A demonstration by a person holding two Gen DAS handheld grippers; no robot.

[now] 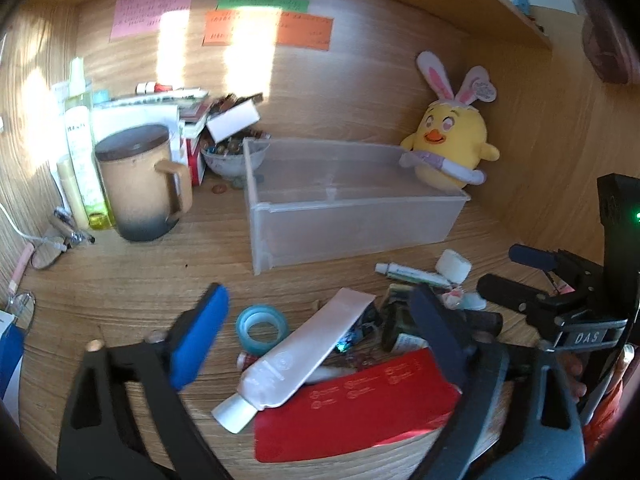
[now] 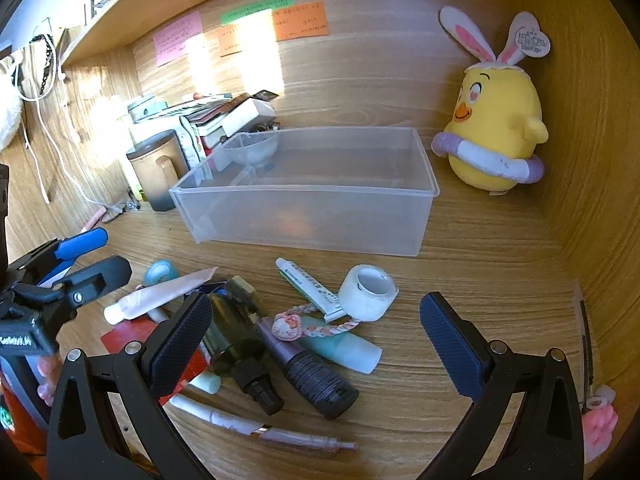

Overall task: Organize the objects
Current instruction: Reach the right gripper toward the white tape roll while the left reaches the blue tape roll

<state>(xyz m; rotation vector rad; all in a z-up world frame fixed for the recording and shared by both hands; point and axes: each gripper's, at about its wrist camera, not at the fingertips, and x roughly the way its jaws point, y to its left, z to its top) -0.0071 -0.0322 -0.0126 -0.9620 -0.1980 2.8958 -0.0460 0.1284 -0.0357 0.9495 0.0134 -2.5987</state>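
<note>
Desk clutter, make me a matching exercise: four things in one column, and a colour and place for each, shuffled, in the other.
Things:
1. plush chick
2. tape roll
3. lidded mug
4. plastic bin

Descriptions:
A. tan, left of the bin
B. translucent, empty, mid-desk
C. yellow, in the right back corner
D. white, in front of the bin, among the loose items

Pairs: 1-C, 2-D, 3-A, 4-B
</note>
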